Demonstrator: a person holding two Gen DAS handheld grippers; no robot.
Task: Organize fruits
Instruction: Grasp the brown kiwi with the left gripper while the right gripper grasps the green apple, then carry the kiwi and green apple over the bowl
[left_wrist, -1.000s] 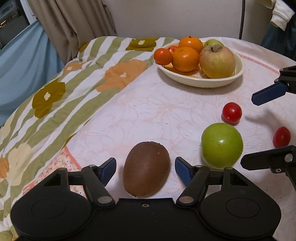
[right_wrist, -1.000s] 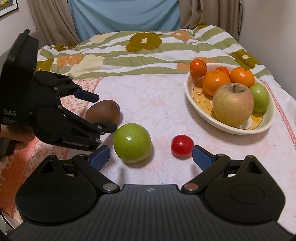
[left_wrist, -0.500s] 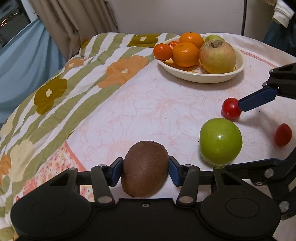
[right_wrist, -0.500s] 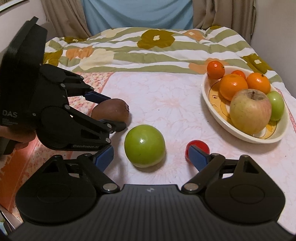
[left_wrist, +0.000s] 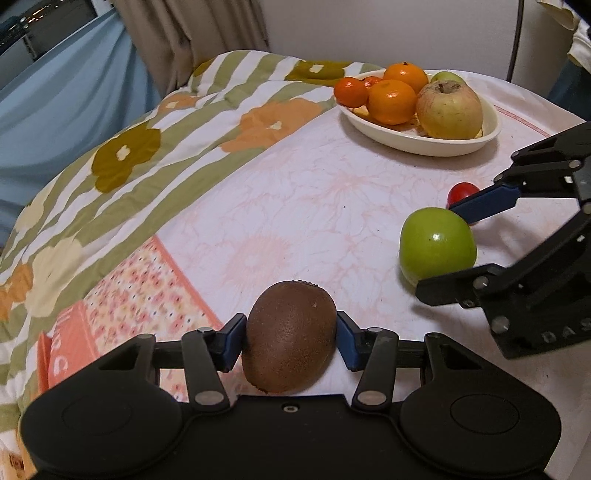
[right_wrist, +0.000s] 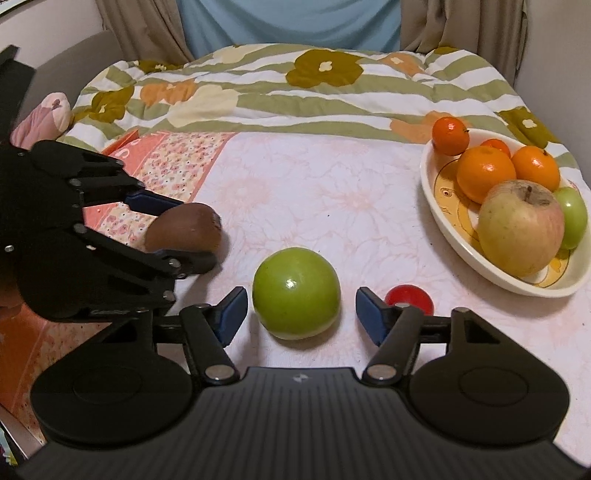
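My left gripper (left_wrist: 291, 338) is shut on a brown kiwi (left_wrist: 290, 334) and holds it just above the tablecloth; the kiwi also shows in the right wrist view (right_wrist: 183, 228). My right gripper (right_wrist: 298, 314) is open, its fingers on either side of a green apple (right_wrist: 296, 292) without touching it; the apple also shows in the left wrist view (left_wrist: 437, 248). A small red tomato (right_wrist: 409, 295) lies just behind the right finger. A cream bowl (right_wrist: 439, 206) at the right holds oranges, a yellow-red apple and a green apple.
The table carries a pale pink patterned cloth (right_wrist: 314, 199). A striped flowered quilt (right_wrist: 295, 92) lies across the far side. A curtain and a blue drape hang behind. An orange printed cloth (left_wrist: 70, 354) lies at the near left edge.
My left gripper closed on the kiwi and lifted it slightly. My right gripper moved left, from around the tomato to around the green apple, and narrowed its opening.
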